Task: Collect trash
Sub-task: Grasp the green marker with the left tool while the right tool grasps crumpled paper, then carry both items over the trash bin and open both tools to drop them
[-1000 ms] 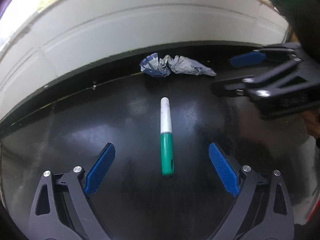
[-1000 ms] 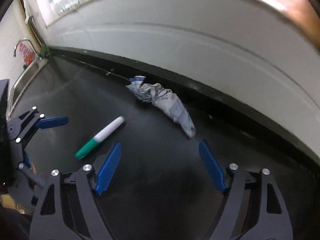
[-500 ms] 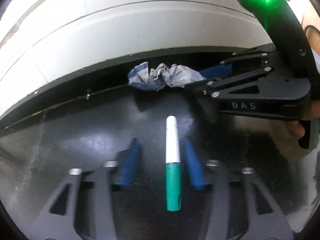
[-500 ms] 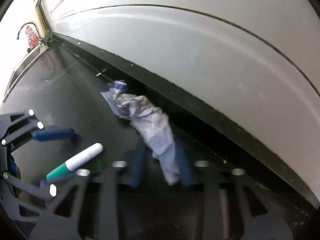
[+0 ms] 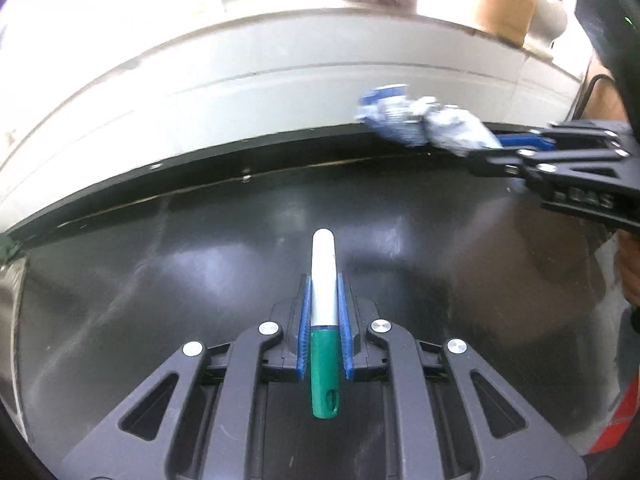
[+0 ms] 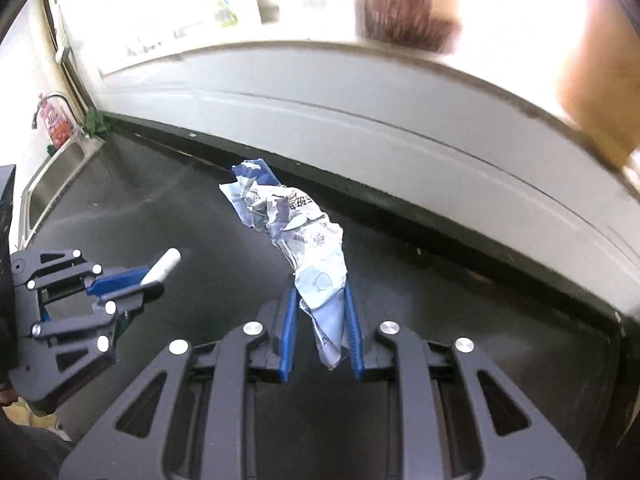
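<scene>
Black table (image 5: 400,240) against a white wall: left claw (image 5: 324,328) pinches the green-and-white marker (image 5: 323,320), right claw (image 6: 320,332) pinches the crumpled wrapper (image 6: 304,248), both lifted above the table's far edge; pickup appears done, disposal remaining, no bin visible.

The left gripper (image 5: 324,280) clamps a white-and-green marker (image 5: 323,320) between its blue pads (image 5: 304,336) above the black countertop (image 5: 160,280); far right, the right gripper (image 5: 492,152) grips a crumpled wrapper (image 5: 424,124)
</scene>
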`<action>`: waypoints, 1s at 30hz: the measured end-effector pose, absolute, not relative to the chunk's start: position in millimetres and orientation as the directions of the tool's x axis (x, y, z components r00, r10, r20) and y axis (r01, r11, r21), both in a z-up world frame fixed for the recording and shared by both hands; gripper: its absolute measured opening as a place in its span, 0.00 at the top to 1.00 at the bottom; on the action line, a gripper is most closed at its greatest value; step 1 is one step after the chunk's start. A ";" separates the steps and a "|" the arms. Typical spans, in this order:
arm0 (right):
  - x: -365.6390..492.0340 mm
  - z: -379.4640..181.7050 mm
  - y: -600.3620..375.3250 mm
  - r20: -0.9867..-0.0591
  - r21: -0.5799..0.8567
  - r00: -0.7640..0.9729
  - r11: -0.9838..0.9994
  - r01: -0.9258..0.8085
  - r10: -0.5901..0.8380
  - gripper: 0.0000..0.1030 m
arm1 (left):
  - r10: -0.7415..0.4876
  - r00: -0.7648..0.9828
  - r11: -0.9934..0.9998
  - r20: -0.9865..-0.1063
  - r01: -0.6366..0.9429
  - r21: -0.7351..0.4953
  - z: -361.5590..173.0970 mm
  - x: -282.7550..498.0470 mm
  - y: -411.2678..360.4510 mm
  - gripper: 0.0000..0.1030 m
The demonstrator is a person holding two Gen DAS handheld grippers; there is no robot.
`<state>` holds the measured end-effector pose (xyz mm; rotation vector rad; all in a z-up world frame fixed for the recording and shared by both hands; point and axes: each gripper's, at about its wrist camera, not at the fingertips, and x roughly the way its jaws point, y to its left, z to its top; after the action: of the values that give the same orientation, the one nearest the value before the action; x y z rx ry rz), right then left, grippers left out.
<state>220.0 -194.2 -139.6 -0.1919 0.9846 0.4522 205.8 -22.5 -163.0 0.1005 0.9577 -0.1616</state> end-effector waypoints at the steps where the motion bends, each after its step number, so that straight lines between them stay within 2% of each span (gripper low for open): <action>1: 205.7 -131.2 -195.6 -0.832 0.053 0.477 0.896 -0.441 0.284 0.78 | -0.095 0.562 0.985 -0.822 0.175 0.006 -159.4 197.0 -19.5 0.88; 7: 119.8 -103.9 -201.0 -0.823 0.078 0.501 0.928 -0.365 0.266 0.78 | -0.092 0.538 0.988 -0.838 0.153 -0.010 -147.9 140.7 4.0 0.88; 15: 42.5 -101.9 -195.7 -0.833 0.086 0.500 0.947 -0.308 0.238 0.78 | -0.113 0.548 0.979 -0.829 0.204 0.001 -134.1 80.0 7.8 0.88; 23: 20.5 -93.4 -184.8 -0.821 0.077 0.522 0.951 -0.298 0.230 0.78 | -0.120 0.570 0.977 -0.813 0.215 0.007 -124.6 60.4 10.3 0.88; 30: 25.3 -82.8 -133.4 -0.800 0.073 0.518 0.905 -0.419 0.304 0.78 | -0.041 0.607 0.995 -0.793 0.096 0.021 -116.6 40.8 57.7 0.88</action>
<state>25.3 -133.4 -82.8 -0.1353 0.9309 0.4350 40.8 57.7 -116.6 0.0639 0.9147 -0.0794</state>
